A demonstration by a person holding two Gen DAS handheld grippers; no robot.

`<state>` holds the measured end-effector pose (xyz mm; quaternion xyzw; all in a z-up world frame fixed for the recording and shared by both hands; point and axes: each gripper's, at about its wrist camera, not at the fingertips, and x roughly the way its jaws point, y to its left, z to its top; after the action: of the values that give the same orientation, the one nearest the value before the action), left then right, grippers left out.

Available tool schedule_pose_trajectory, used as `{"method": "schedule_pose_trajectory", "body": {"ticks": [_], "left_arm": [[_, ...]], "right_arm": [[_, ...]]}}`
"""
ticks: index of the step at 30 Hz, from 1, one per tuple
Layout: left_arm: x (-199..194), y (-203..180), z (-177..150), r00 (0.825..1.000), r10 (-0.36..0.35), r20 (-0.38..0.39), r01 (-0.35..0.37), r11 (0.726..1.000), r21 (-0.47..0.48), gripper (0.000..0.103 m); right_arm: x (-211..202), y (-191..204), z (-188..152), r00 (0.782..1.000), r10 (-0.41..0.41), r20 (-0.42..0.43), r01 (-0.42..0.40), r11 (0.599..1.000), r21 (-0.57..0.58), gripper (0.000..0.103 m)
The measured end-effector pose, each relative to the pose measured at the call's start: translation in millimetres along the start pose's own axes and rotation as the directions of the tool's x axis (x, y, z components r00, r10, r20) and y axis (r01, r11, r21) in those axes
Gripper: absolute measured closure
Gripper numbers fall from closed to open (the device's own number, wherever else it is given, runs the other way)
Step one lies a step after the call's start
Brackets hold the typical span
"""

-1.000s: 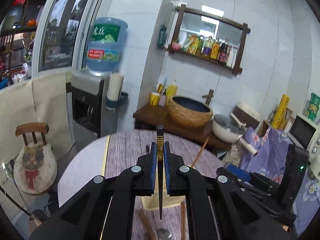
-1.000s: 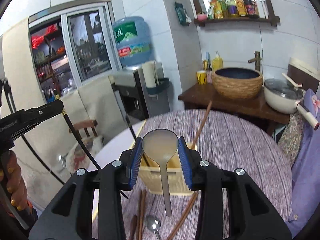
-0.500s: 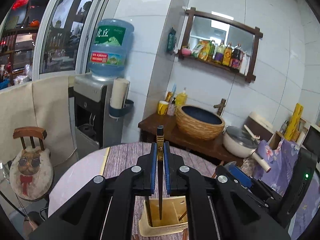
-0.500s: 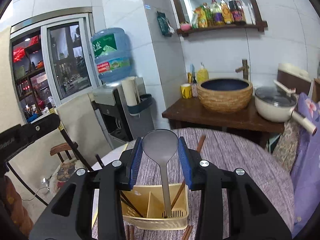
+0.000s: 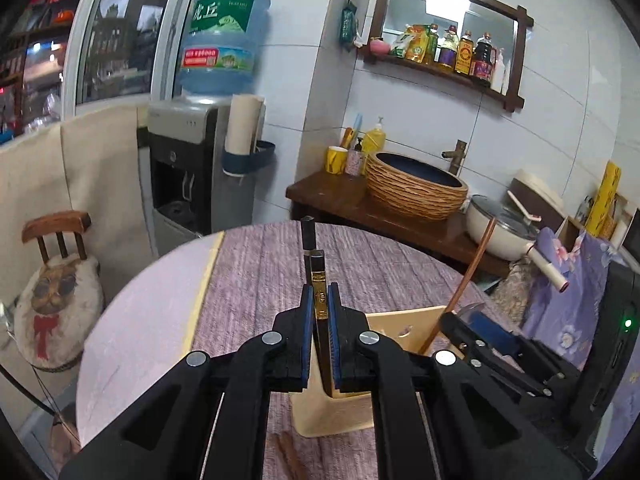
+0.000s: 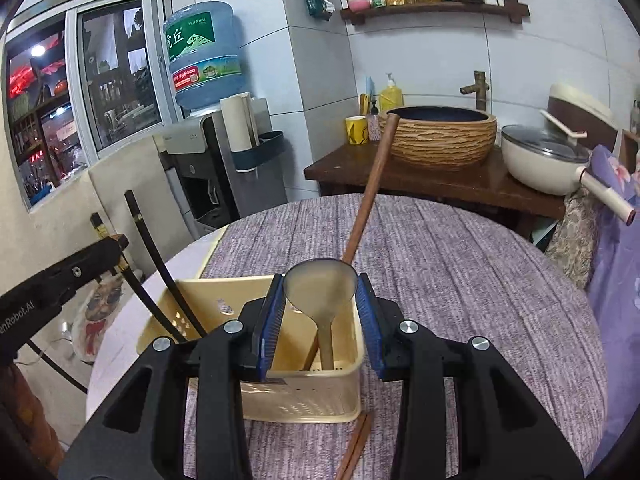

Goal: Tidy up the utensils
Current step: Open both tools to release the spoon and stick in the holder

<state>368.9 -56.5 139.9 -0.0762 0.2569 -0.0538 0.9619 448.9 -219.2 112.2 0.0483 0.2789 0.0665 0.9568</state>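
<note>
You held a gripper in each hand above a cream plastic utensil caddy (image 6: pixel 256 396) that stood on a round table with a purple striped cloth (image 6: pixel 460 264). Your left gripper (image 5: pixel 320 320) was clamped tight on a black chopstick (image 5: pixel 319 304) with a gold band, held nearly upright, its lower end reaching down into the caddy's left-hand compartment, where another black chopstick (image 6: pixel 160 264) already leaned. Your right gripper (image 6: pixel 320 316) gripped the bowl of a pale soup spoon (image 6: pixel 320 286) between its blue pads, with the handle hanging down into the right-hand compartment beside a leaning brown wooden chopstick (image 6: pixel 370 196). Whether either utensil's tip already touched the caddy floor could not be told. More brown chopsticks (image 6: pixel 354 444) lay on the cloth just in front of the caddy. The step in hand looked like dropping both utensils into their compartments. The next move probably called for lowering each a little further, then spreading both sets of jaws so that the chopstick and spoon settled inside and leaned against the walls, and lifting straight up without knocking the brown chopstick.
</note>
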Motion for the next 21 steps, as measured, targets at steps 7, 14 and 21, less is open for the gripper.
{"method": "schedule_pose_trajectory", "body": {"ticks": [7, 14, 21], "left_arm": [[-9.6, 0.0, 3.7, 1.000, -0.029, -0.008, 0.029, 1.000, 0.000, 0.054], [-42.6, 2.9, -6.5, 0.998, -0.041, 0.050, 0.040, 0.999, 0.007, 0.035], [-59.7, 18.2, -34.8, 1.000, -0.021, -0.001, 0.021, 1.000, 0.004, 0.017]], "right_arm": [[-10.8, 1.8, -3.2, 1.000, -0.004, 0.028, 0.005, 1.000, -0.025, 0.048], [-44.0, -2.8, -8.2, 0.997, -0.019, 0.076, 0.023, 0.999, -0.043, 0.037], [-84.5, -3.6, -30.5, 0.997, -0.037, 0.066, 0.042, 0.996, -0.074, 0.037]]}}
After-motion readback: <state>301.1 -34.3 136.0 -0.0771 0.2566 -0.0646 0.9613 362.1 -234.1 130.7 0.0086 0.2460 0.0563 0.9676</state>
